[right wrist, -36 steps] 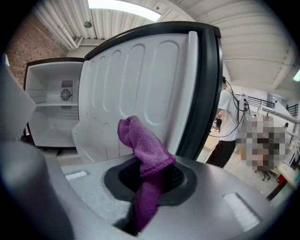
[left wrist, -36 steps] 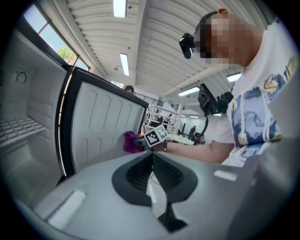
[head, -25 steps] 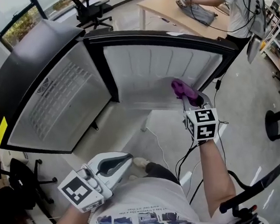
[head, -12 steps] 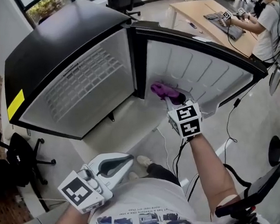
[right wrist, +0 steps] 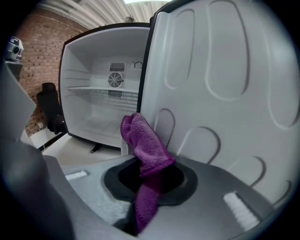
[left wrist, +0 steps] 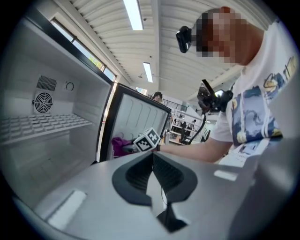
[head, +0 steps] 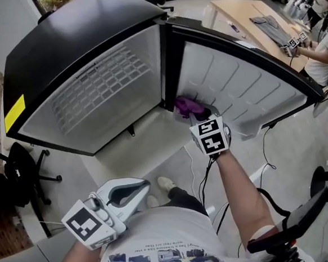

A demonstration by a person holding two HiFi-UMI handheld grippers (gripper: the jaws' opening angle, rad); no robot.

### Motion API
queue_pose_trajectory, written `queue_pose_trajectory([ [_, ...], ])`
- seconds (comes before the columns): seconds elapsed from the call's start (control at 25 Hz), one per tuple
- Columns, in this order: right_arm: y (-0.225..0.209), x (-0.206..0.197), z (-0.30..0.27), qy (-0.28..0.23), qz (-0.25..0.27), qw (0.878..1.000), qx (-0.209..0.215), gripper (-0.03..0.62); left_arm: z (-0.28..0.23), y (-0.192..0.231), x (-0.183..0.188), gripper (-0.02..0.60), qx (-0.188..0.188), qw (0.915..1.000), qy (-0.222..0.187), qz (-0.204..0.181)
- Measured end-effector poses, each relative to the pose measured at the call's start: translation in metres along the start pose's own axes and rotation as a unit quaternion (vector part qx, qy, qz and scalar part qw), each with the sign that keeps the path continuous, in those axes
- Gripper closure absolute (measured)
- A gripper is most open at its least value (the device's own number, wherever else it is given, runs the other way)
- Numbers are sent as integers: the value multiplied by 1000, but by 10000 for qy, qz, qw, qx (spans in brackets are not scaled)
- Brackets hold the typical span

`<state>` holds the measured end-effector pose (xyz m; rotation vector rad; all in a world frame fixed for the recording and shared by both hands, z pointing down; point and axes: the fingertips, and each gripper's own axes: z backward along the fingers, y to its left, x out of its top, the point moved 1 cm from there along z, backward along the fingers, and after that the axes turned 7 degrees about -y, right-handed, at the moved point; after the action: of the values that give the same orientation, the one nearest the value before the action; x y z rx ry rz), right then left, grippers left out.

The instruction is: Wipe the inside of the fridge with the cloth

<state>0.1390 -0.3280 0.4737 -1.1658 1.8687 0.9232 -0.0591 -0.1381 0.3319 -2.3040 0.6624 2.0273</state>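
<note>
Right tongs (right wrist: 151,183): clamped on purple cloth (right wrist: 143,140), bunched fold poking up past tips, held low against inner face of door (head: 237,88) of fridge (head: 61,45), near hinge side. Left tongs (left wrist: 152,168): pressed together, empty, parked by torso. Cloth likely soft, light, floppy (terry-looking pile); best pinched mid-bunch, leaving fat wad free for wiping. Loose tail below grip could snag. Cavity open: wire shelf (head: 101,84) bare, nothing seen on cavity floor; moulded door pockets empty too.

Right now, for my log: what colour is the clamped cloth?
Purple cloth, clearest in the right gripper view.
</note>
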Motion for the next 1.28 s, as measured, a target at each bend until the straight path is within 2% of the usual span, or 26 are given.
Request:
queue_pose_trajectory([
  [0.16,-13,-10,5,114,182,9997,-150,540,-9,-3,-4,575,-104,9999,53,30],
  [0.72,-64,-60,56,600,303,9941,-853,540,-47,-19,-8,575,-706,9973,182,-69],
  [1.28,-104,-89,112,1132,666,9754,-1769,540,-59,-29,-9,575,-1147,9930,276,-59],
])
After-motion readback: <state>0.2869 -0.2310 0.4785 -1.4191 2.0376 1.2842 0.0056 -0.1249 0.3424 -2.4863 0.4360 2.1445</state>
